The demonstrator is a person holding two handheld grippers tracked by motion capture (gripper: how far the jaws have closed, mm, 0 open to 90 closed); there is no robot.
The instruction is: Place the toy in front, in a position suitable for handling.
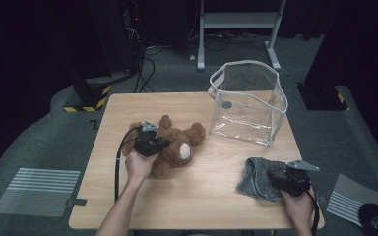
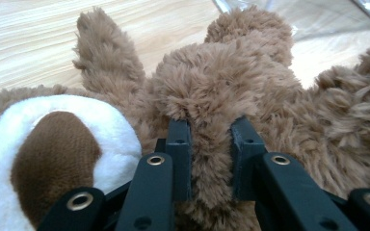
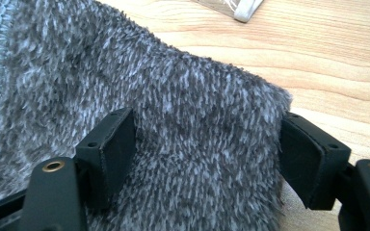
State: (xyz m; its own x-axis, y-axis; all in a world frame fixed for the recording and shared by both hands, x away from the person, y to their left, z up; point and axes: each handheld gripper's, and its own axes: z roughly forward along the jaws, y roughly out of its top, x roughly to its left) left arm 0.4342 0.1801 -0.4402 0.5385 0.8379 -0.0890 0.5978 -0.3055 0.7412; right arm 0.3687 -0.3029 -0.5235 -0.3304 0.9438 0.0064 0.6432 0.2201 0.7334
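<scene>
Brown plush teddy bear with white muzzle [image 1: 174, 147] lies left of centre on the light wooden table [image 1: 197, 196]. Left gripper [image 2: 211, 161] has its jaws nearly together, pinching a tuft of the bear's fur. Clear plastic pouch with white trim [image 1: 248, 101] stands upright behind, right of centre. Grey fuzzy cloth [image 1: 258, 177] lies near the right front edge; right gripper [image 3: 207, 159] straddles it with jaws wide, pads seemingly touching only its edges.

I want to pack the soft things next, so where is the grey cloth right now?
In the high view the grey cloth lies near the table's front right corner, in front of the clear bag, with the right gripper at it.
</scene>
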